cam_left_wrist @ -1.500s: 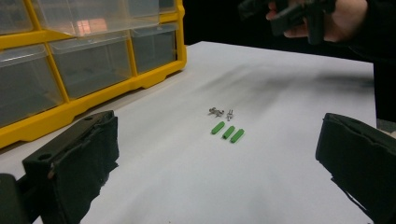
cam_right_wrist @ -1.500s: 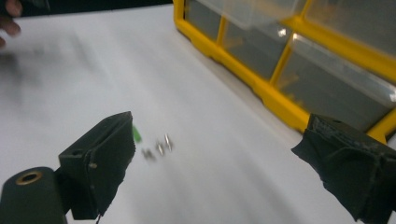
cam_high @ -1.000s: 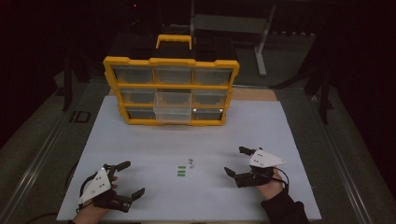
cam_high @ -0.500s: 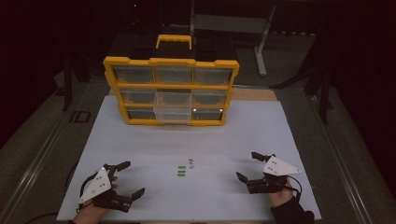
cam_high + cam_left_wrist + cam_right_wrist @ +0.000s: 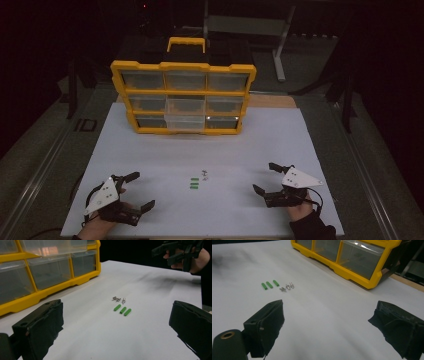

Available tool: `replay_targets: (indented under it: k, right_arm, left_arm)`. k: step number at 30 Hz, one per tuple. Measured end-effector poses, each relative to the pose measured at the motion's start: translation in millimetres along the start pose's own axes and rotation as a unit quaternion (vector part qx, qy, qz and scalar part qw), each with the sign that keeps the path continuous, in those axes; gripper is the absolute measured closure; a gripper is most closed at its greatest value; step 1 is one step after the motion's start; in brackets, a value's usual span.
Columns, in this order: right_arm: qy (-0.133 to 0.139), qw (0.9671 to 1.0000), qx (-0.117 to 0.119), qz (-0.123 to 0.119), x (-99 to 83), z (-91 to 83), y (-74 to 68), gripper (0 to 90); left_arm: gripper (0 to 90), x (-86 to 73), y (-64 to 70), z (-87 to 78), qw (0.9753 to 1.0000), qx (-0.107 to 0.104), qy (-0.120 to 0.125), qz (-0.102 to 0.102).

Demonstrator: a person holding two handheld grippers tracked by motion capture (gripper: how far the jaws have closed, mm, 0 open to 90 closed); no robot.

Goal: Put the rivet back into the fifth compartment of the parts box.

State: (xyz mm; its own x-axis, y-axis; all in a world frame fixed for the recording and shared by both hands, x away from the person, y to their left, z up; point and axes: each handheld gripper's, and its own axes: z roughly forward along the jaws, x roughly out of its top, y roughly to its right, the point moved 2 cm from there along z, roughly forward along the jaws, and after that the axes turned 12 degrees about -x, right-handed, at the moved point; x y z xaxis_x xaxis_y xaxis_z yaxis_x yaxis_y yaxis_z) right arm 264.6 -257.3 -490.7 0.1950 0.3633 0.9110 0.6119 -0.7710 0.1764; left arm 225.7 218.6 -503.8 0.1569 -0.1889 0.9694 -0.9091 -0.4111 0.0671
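Between the drawer organizer [image 5: 183, 97] and both wide-open, empty grippers (left [image 5: 139, 190], right [image 5: 265, 177]), green plugs [image 5: 194, 184] and small screws [image 5: 205, 174] lie untouched, nothing sorted yet.

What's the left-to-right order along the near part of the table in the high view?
Left hand-held gripper → green pieces → small metal screws → right hand-held gripper. Both sets of jaws stand open, nothing held.
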Motion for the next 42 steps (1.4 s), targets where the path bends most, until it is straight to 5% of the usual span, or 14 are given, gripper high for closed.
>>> replay_targets:
  k: [8,21,24,29,42]
  right_arm:
    - [0.004,1.0,0.002,0.008,0.0,-0.9,2.3,9.4]
    - [0.008,0.9999,0.006,0.013,1.2,0.4,2.7,9.4]
    - [0.007,0.9999,0.006,0.014,0.8,0.5,3.5,9.4]
    - [0.011,0.9998,0.008,0.012,1.9,-0.3,2.9,9.4]
    - [0.014,0.9997,0.018,0.01,4.0,1.6,2.3,9.4]
  left_arm:
    - [0.0,25.0,-2.5,-0.9,0.9997,-0.019,-0.003,-0.015]
    - [0.0,63.9,-14.3,4.8,0.9989,-0.043,-0.012,-0.011]
    - [0.0,79.3,-20.8,15.9,0.9976,-0.065,-0.012,-0.02]
    - [0.0,93.2,-23.1,35.0,0.9965,-0.077,-0.034,-0.002]
    - [0.7,100.1,-28.2,93.6,0.9886,-0.144,-0.044,0.012]
